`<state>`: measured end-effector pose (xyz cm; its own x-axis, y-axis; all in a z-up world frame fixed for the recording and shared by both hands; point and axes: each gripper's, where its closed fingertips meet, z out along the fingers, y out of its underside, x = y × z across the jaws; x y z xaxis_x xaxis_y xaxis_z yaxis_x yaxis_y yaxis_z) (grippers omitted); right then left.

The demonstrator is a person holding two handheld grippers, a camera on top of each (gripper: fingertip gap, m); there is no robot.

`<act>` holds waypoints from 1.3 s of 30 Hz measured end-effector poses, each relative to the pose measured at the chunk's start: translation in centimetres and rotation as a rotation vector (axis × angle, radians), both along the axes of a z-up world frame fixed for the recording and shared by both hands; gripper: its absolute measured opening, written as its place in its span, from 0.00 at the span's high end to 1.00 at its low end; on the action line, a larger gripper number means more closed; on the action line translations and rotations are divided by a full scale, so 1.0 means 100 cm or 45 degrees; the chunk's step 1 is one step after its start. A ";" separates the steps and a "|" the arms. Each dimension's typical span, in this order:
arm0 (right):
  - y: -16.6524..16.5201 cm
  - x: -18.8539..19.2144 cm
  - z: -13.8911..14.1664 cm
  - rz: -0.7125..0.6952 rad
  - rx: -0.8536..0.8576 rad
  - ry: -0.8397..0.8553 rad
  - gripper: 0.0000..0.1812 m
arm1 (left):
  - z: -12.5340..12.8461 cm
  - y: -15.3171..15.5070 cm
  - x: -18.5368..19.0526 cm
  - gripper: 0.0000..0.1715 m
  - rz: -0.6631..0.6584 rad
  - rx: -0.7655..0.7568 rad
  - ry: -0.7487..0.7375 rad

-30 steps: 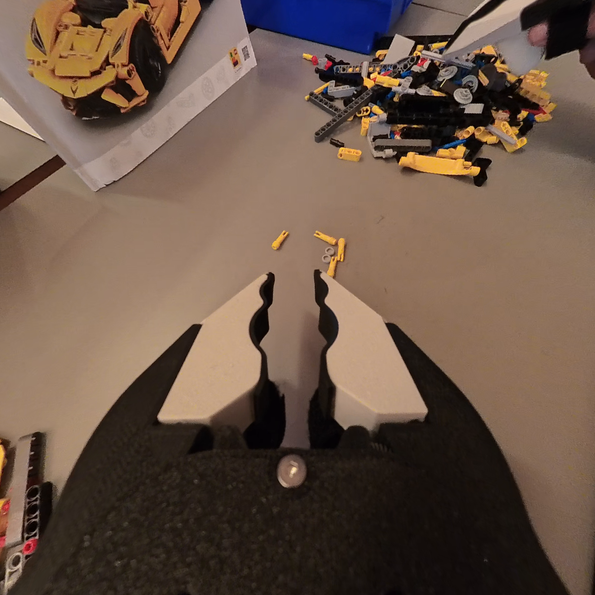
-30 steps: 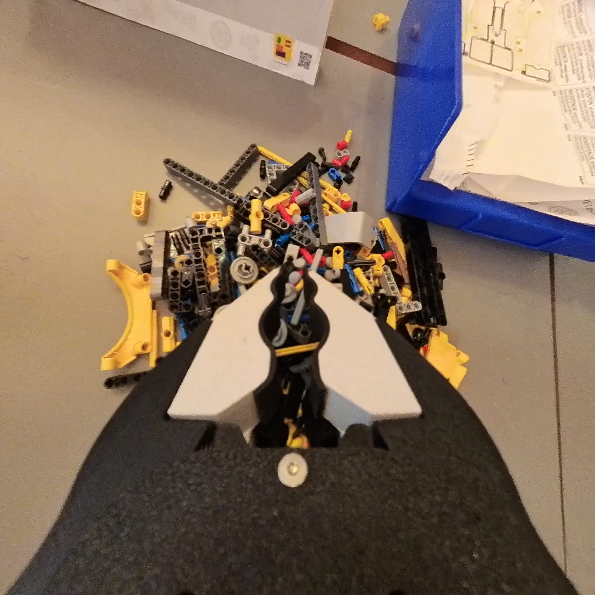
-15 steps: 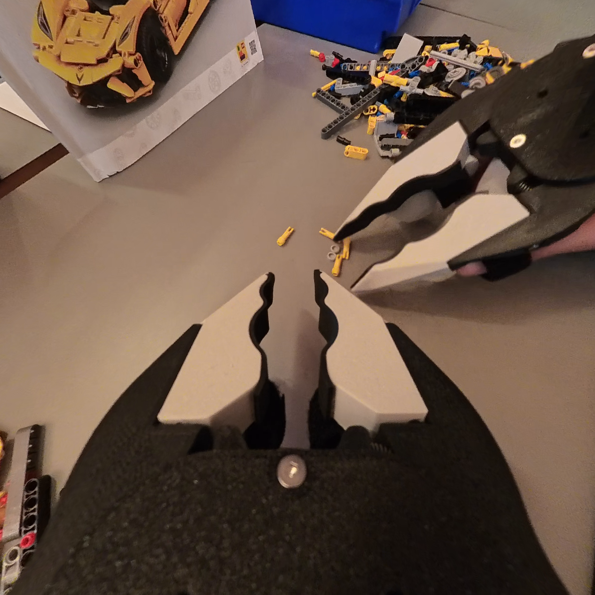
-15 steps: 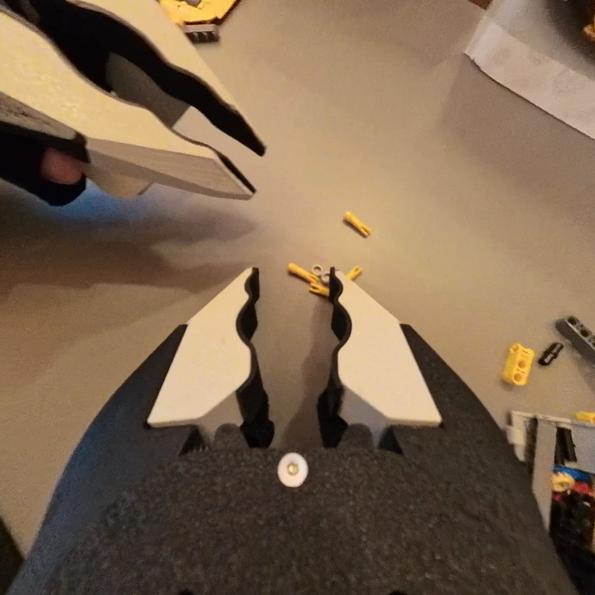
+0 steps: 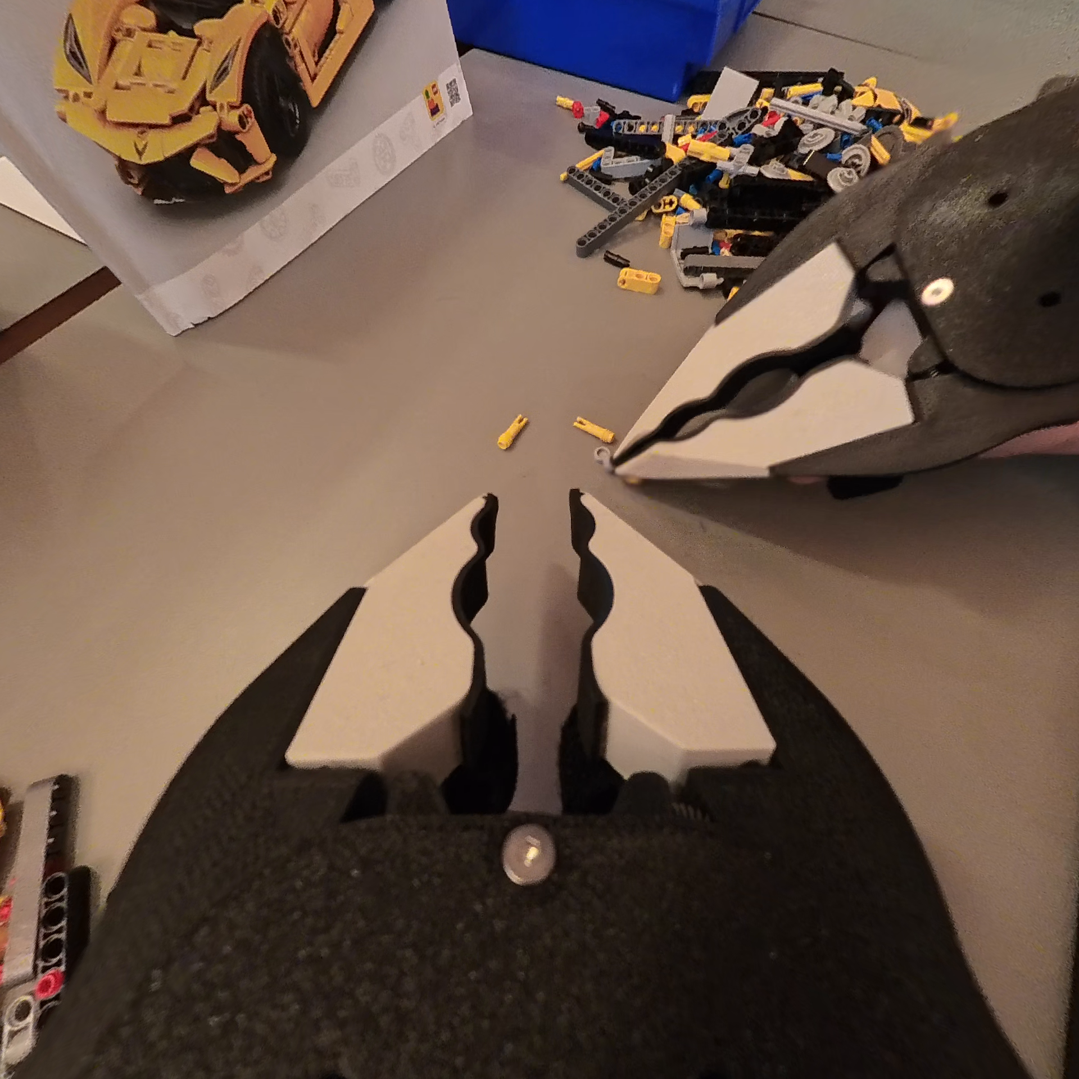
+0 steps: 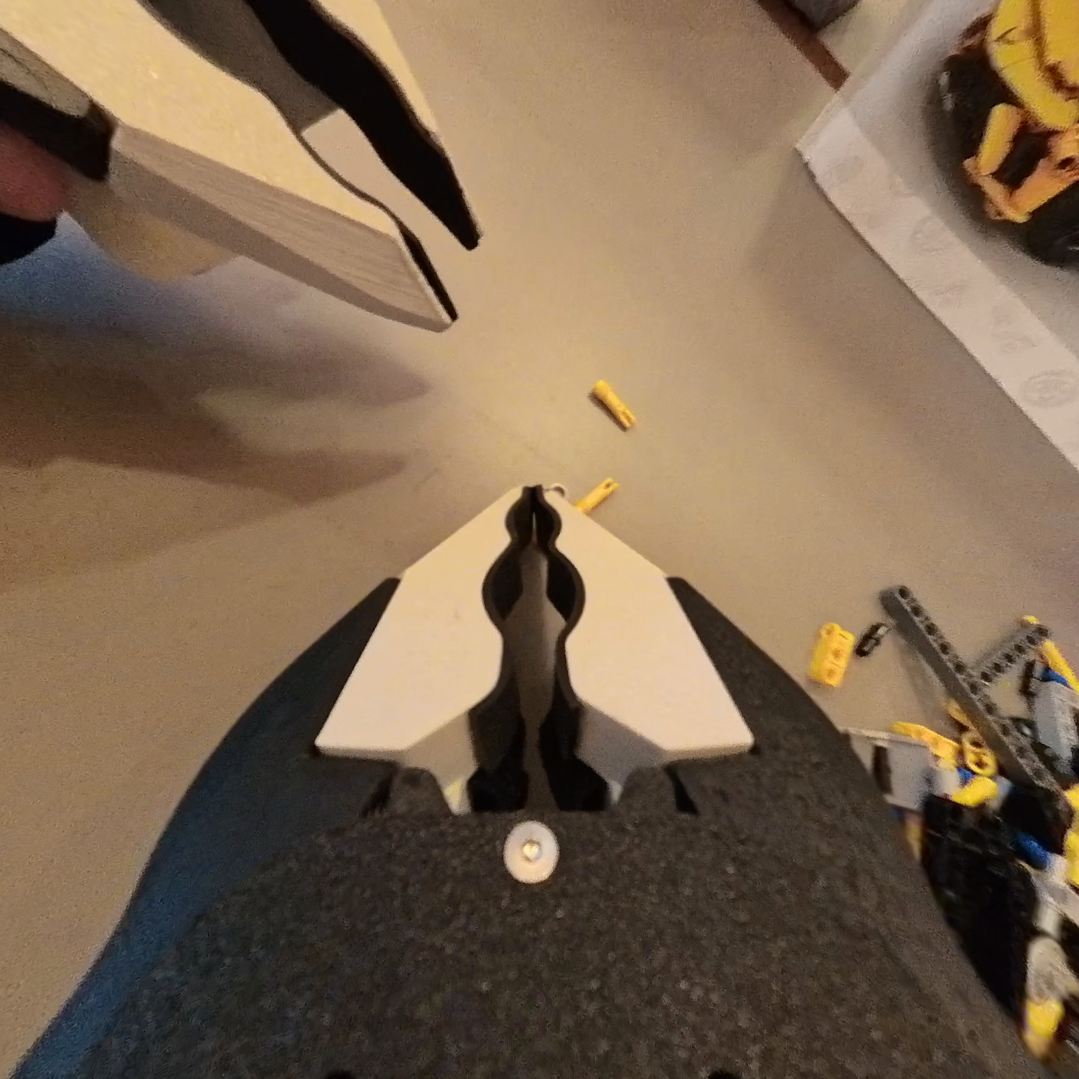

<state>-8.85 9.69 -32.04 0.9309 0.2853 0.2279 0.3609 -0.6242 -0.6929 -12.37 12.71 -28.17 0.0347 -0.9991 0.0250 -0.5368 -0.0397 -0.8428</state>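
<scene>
Your left tool (image 5: 532,499) hung over bare table (image 5: 292,467), fingers spread with nothing between them, as in both earlier frames.

Left wrist view:
- Changed: your right tool (image 5: 616,461), which was at the brick pile (image 5: 730,169) a second ago and open over the loose bits half a second ago, had its tips down on the table and pressed together.
- The tips sat against one grey ring (image 5: 601,454). A yellow sliver showed under them. Whether anything was actually caught could not be told.
- Count: two yellow pins lay clear, the far pin (image 5: 512,432) apart from the tips and the near pin (image 5: 592,430) just beside them. The earlier cluster showed three pins and two rings, so the tool covered or moved some.
- Also one yellow block (image 5: 638,280) and one small black pin (image 5: 616,257) at the pile's near edge, one blue bin (image 5: 584,41) behind the pile, one car-picture box (image 5: 233,146), and one part-built beam assembly (image 5: 35,876) at lower left.

Right wrist view (blurred):
- Right tool (image 6: 534,490) was closed at the tips, with the ring (image 6: 557,487) touching the tip edge.
- Two pins were seen, one (image 6: 595,493) beside the tips and one (image 6: 613,404) farther out.
- Left tool (image 6: 458,280) was open, above and well apart.
</scene>
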 end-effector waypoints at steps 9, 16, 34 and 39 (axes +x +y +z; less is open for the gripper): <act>-0.066 0.121 0.094 -0.354 0.229 0.027 1.00 | -0.001 0.000 0.000 0.85 -0.003 -0.004 0.006; -0.077 0.107 0.050 -0.167 0.039 0.194 0.84 | -0.005 -0.006 0.002 0.85 -0.022 0.011 0.024; 0.042 0.057 -0.005 -0.153 -0.109 0.107 0.98 | -0.001 0.008 -0.003 0.85 0.030 -0.020 0.003; 0.009 0.102 0.044 -0.297 0.020 0.011 0.98 | 0.001 0.010 -0.003 0.85 0.034 -0.027 -0.005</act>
<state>1.32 10.55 -27.66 0.9732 0.0585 0.2223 0.2021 -0.6790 -0.7058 -12.70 13.74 -28.09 0.0612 -0.9970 0.0466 -0.5321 -0.0721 -0.8436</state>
